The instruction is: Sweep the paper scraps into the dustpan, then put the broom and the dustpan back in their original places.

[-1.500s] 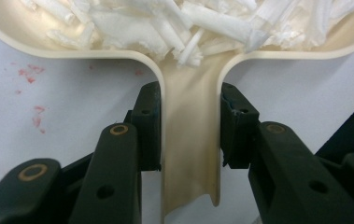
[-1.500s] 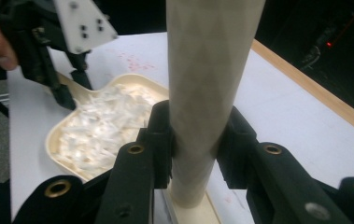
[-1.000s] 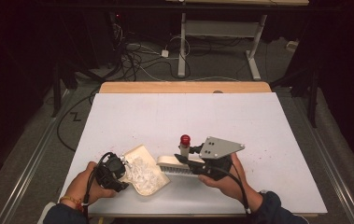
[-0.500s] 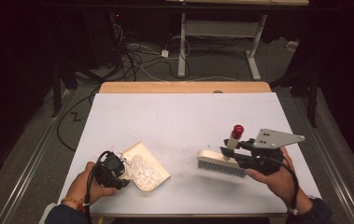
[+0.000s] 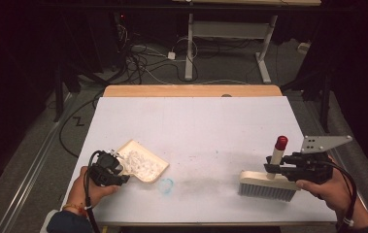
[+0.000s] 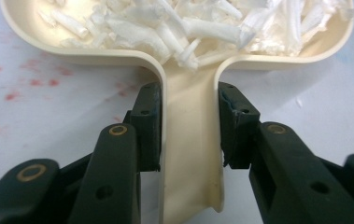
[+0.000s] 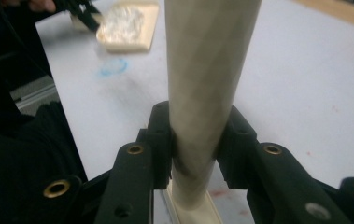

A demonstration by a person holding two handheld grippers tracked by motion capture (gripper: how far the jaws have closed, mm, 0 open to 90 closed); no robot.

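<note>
**Brush and dustpan held apart on the white table**

The left gripper (image 5: 116, 169) is at the near left of the white table (image 5: 196, 126). Its two black jaws are squeezed tight on the handle of the cream dustpan (image 5: 145, 162). In the left gripper view the handle of the dustpan (image 6: 191, 140) runs up between the two pads, and both pads press on its sides. The pan lies flat on the table just past the gripper. It is full of little white scraps (image 5: 140, 165), piled up like bits of torn paper (image 6: 188, 23).

The right gripper (image 5: 271, 167) is at the near right of the table, well apart from the dustpan. Its jaws are clamped on the pale handle of the brush (image 5: 269, 184). The handle stands up and tilts a little, with a red tip (image 5: 281, 142) at the top. The long cream head of the brush sits low, with its grey bristles pointing down at the table. In the right gripper view the brush handle (image 7: 207, 84) is thick and round, and the two pads hug it from both sides.

Between the dustpan and the brush there is a small blue ring (image 5: 166, 184) drawn on the table, near the pan. Beside it is a faint grey smudge (image 5: 206, 183).
</note>
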